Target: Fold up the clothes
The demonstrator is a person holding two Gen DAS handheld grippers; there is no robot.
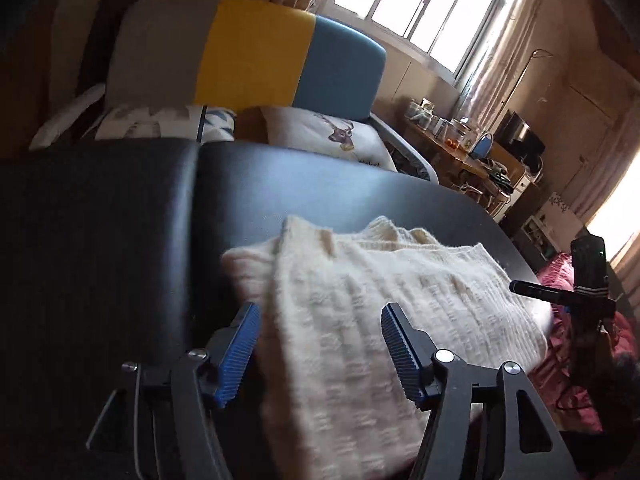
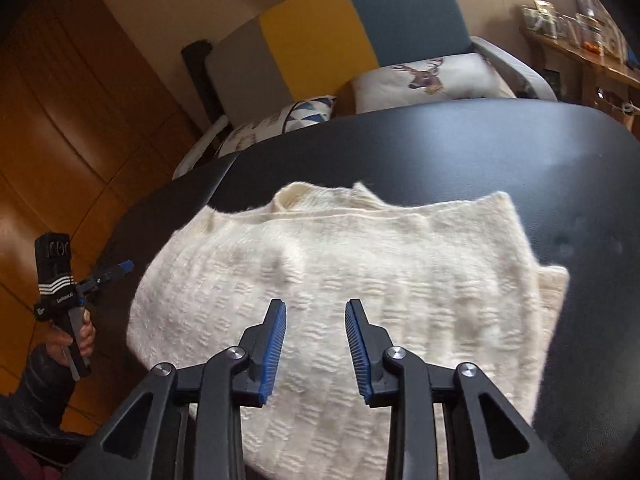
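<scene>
A cream knitted sweater point(image 1: 380, 300) point(image 2: 360, 272) lies folded on the black table point(image 1: 120, 220) point(image 2: 480, 152), its neck toward the far side. In the left wrist view my left gripper point(image 1: 320, 312) hovers at the sweater's left edge, its blue pads wide apart with nothing pinched. The right wrist view shows the left gripper point(image 2: 124, 267) off the sweater's left side, held by a hand. My right gripper point(image 2: 316, 304) hangs above the near middle of the sweater, open, with a clear gap between the pads. It also appears at the sweater's right edge point(image 1: 516, 286).
Behind the table stands a sofa point(image 1: 256, 52) with a grey, yellow and blue back and a deer-print cushion point(image 1: 340, 136). A wooden side table point(image 1: 460, 148) with jars is at the right under the window. Wooden cupboard doors point(image 2: 60, 100) are on the left.
</scene>
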